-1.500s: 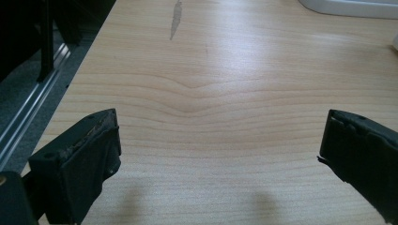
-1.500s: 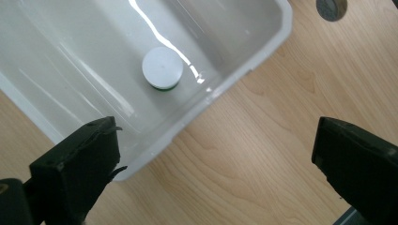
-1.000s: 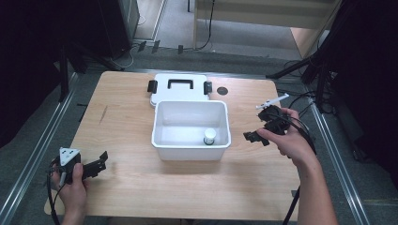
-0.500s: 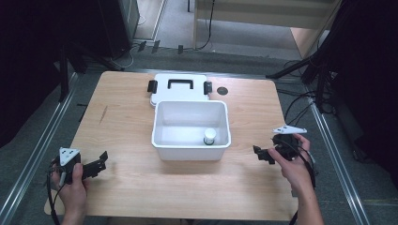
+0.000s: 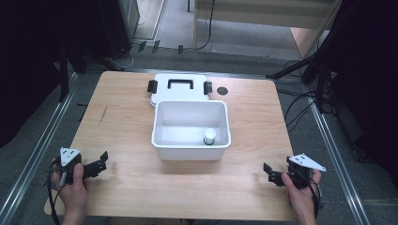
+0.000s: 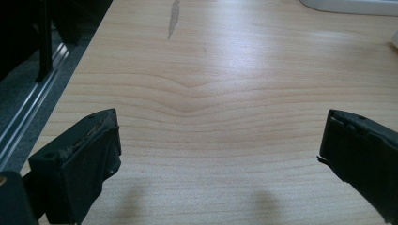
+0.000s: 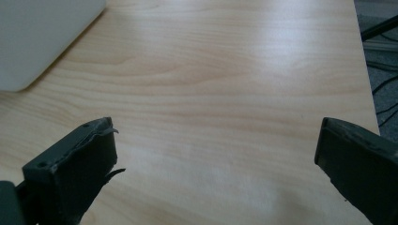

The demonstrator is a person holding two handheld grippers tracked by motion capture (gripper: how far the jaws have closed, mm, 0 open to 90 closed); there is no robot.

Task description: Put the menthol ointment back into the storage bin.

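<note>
The left gripper (image 5: pixel 101 161) rests at the near left corner of the table (image 5: pixel 122 108), held by the left hand (image 5: pixel 72 180). Its jaws stand wide apart with nothing between them; in the left gripper view only bare wood lies between the two black jaws. Near the middle of the table stands a white bin (image 5: pixel 190 145), open at the top. Inside it, at its near right corner, a small jar (image 5: pixel 209 136) stands upright. Just behind the bin, touching its far wall, lies the white lid (image 5: pixel 178 93) with a black handle and two black clips. A dark round spot (image 5: pixel 222 90) sits right of the lid. The right gripper (image 5: pixel 270 172) is at the near right corner, held by the right hand (image 5: pixel 300 194), its jaws also wide apart and empty, well apart from the bin.
</note>
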